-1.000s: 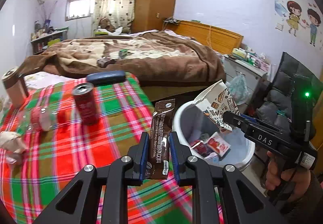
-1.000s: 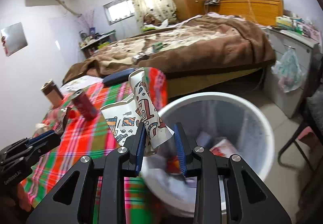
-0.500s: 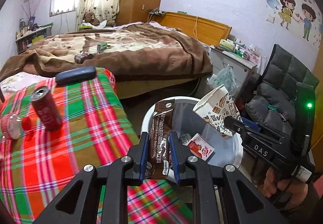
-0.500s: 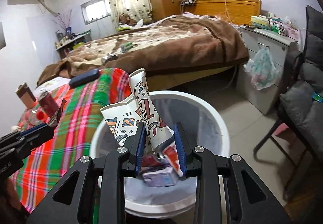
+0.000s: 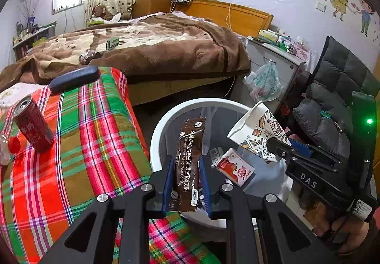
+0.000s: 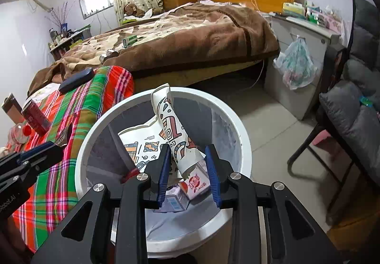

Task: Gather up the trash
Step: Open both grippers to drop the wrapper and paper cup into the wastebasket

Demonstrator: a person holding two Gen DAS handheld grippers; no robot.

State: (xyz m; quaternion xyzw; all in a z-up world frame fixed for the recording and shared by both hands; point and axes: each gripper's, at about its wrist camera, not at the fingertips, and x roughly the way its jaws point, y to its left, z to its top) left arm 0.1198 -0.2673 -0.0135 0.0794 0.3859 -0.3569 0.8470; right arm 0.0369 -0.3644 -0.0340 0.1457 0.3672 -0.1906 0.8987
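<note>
My left gripper [image 5: 185,159] holds a brown coffee sachet [image 5: 190,152] upright between its blue pads, above the near rim of the white trash bin [image 5: 190,102]. Its jaws are opening and the sachet still stands between them. My right gripper [image 6: 187,150] hangs over the bin [image 6: 213,100] with a patterned paper bag [image 6: 171,121] between its pads. Its jaws are opening too, and the bag's lower end dips into the bin. From the left wrist the bag [image 5: 254,126] juts from the right gripper [image 5: 270,142]. A red carton [image 5: 235,166] lies inside the bin.
A plaid-covered table [image 5: 83,145] left of the bin carries a red can [image 5: 33,126], a red-capped plastic bottle [image 5: 4,147] and a dark blue case [image 5: 73,77]. A bed with a brown blanket [image 5: 154,50] stands behind. A dark padded chair [image 6: 351,109] stands to the right.
Both grippers have moved from beside the table to over the bin and sunk a little, each carrying its item. The bin fills more of both views.
</note>
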